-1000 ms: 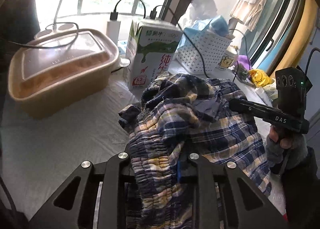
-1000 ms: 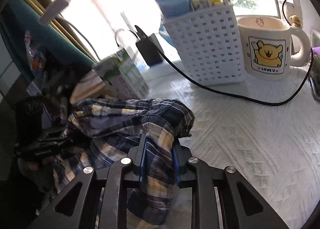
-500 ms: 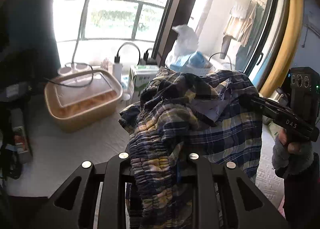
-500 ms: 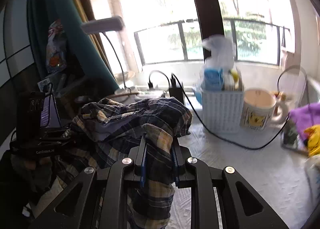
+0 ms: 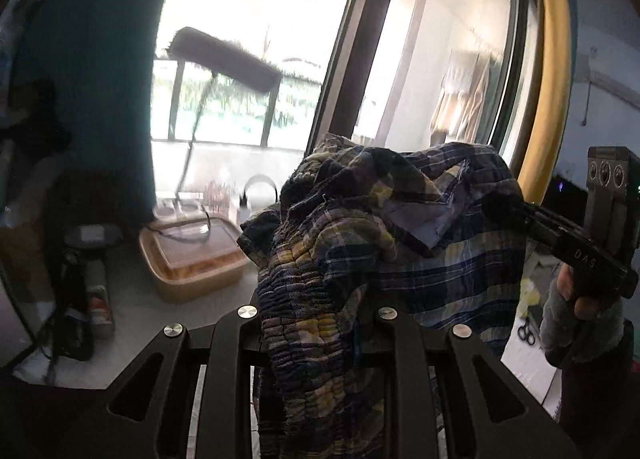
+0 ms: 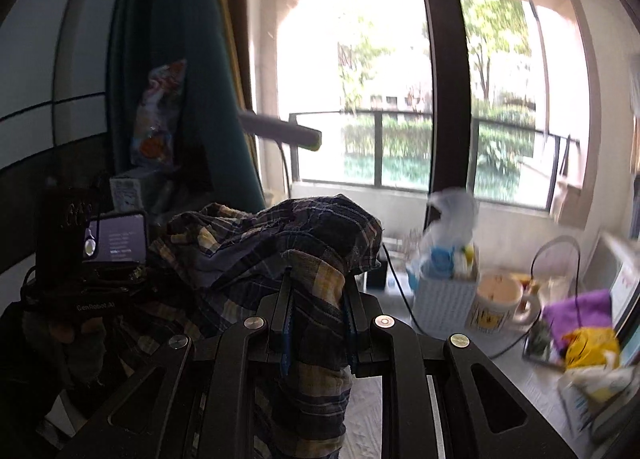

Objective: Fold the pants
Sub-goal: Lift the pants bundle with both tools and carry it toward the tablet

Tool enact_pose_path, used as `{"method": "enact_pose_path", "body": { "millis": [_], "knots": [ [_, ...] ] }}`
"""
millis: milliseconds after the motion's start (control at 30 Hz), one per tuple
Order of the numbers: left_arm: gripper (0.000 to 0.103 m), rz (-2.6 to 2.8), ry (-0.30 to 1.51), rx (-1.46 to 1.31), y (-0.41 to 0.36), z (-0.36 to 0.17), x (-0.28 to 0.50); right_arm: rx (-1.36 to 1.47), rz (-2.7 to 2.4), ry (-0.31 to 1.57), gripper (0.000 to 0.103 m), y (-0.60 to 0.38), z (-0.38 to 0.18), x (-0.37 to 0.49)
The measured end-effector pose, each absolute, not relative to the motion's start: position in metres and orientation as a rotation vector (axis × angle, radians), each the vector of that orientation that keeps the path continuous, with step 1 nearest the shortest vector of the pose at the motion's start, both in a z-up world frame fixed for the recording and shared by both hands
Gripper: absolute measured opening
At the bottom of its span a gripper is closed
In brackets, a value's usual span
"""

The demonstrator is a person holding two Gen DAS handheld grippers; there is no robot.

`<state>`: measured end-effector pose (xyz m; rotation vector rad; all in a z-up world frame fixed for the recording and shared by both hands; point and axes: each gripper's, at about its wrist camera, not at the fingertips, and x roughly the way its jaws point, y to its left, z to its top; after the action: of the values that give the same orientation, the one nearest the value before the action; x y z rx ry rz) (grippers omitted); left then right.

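Note:
The blue, yellow and white plaid pants (image 5: pixel 384 243) hang bunched in the air between my two grippers, well above the table. My left gripper (image 5: pixel 316 319) is shut on the gathered elastic waistband. My right gripper (image 6: pixel 316 319) is shut on another part of the pants (image 6: pixel 280 251). In the left wrist view the right gripper (image 5: pixel 516 211) reaches into the cloth from the right. In the right wrist view the left gripper's body (image 6: pixel 100 283) shows at the left, its tips hidden by cloth.
Below lie a white-covered table (image 5: pixel 132 311) with a tan lidded box (image 5: pixel 192 255), a white basket (image 6: pixel 444 295), a bear mug (image 6: pixel 500 303), black cables, and purple and yellow items (image 6: pixel 580 323). A desk lamp head (image 5: pixel 224 59) hangs near the window.
Both grippers have lifted the pants from the table high into the air. The table objects have dropped low in both views; the grips are unchanged.

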<state>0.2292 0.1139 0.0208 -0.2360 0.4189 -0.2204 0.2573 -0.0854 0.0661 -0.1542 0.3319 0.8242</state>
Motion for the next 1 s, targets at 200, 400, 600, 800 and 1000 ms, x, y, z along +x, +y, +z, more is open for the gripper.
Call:
{"method": "enact_pose_path", "body": {
  "millis": [200, 400, 600, 800, 1000],
  "knots": [
    [0.022, -0.17, 0.327, -0.233, 0.132, 0.041, 0.187, -0.187, 0.859, 0.223, 0.02, -0.065, 0.098, 0.214],
    [0.022, -0.099, 0.251, -0.209, 0.157, 0.063, 0.134, -0.202, 0.911, 0.124, 0.02, -0.045, 0.118, 0.166],
    [0.022, -0.009, 0.255, -0.182, 0.187, 0.063, 0.09, -0.175, 0.992, 0.094, 0.02, -0.016, 0.118, 0.123],
    [0.022, 0.082, 0.318, -0.202, 0.218, 0.046, 0.041, -0.231, 1.066, 0.089, 0.02, 0.02, 0.1, 0.085],
    [0.022, 0.124, 0.409, -0.213, 0.244, 0.025, 0.028, -0.236, 1.146, 0.164, 0.02, 0.046, 0.077, 0.074]
  ]
}}
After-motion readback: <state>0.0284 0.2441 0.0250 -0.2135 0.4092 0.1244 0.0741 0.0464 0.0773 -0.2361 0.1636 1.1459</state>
